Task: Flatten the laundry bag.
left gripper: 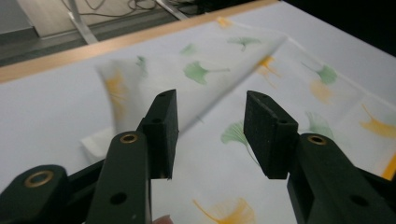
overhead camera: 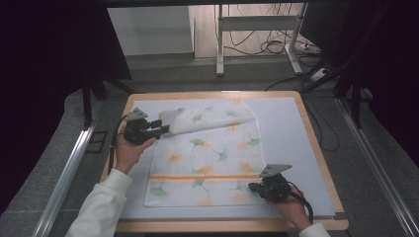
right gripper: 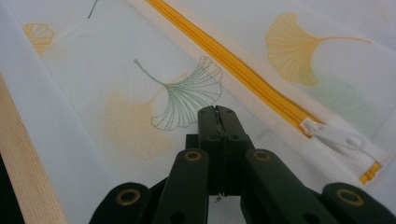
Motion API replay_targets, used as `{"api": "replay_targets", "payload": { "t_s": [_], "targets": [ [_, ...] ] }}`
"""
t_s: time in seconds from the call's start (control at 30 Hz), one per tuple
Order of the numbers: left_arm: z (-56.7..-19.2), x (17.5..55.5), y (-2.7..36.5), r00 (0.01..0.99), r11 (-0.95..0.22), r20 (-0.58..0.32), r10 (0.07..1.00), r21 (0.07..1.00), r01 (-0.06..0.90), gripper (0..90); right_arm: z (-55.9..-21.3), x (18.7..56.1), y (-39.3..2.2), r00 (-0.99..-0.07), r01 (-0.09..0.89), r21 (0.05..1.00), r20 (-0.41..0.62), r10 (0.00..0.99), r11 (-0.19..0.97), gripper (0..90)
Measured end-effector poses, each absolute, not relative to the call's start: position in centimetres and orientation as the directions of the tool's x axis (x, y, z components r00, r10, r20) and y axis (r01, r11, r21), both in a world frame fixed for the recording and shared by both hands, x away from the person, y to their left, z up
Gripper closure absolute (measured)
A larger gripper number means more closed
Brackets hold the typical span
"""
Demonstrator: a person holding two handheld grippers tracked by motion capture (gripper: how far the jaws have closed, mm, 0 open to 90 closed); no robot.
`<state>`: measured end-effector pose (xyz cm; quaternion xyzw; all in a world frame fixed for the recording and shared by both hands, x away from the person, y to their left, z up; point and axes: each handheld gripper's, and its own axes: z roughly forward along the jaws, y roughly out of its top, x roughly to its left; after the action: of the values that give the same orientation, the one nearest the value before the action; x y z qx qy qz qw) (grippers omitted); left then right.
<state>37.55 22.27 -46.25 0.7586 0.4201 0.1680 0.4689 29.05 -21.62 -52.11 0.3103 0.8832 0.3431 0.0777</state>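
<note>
one pale mat point(overhead camera: 291, 143) (wood-rimmed table point(overhead camera: 316, 143))

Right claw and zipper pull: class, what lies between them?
In the right gripper view, bare leaf-printed mesh of the laundry bag separates the shut right claw from the white zipper pull.

Wooden table point(overhead camera: 316, 148) (white mat point(overhead camera: 286, 143)); floor cables point(overhead camera: 269, 47)

High view looks forward and down over the whole desk point(overhead camera: 316, 148). Each gripper view rides close above the leaf-print cloth point(overhead camera: 207, 153), which all views share.
</note>
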Motion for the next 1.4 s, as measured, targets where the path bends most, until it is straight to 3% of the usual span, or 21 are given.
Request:
{"api": "replay_targets", "payload": {
  "t_s": [0.17,0.4,0.83,1.13,1.4],
  "targets": [
    [-47.5,36.8,20.9,0.636,-0.261,-0.125,0.761,0.839,0.477,58.9,-52.1,29.0,-21.6,-0.796,0.494,0.653,0.075,0.600,0.574,89.2],
    [-49.2,36.9,19.0,0.675,-0.409,-0.019,0.738,0.782,0.470,89.5,-52.1,29.0,-21.6,-0.797,0.493,0.653,0.073,0.600,0.575,89.3],
    [-51.8,41.4,19.6,0.607,-0.428,0.010,0.795,0.719,0.548,89.9,-52.1,29.0,-21.6,-0.799,0.489,0.654,0.070,0.597,0.578,89.2],
    [-53.0,42.5,19.5,0.608,-0.471,0.049,0.792,0.682,0.559,90.0,-52.1,29.0,-21.6,-0.802,0.485,0.654,0.068,0.594,0.580,89.2],
    [-52.7,44.4,20.5,0.537,-0.409,0.044,0.843,0.701,0.584,90.0,-52.1,29.0,-21.6,-0.800,0.489,0.654,0.071,0.596,0.578,89.2]
  ]
}}
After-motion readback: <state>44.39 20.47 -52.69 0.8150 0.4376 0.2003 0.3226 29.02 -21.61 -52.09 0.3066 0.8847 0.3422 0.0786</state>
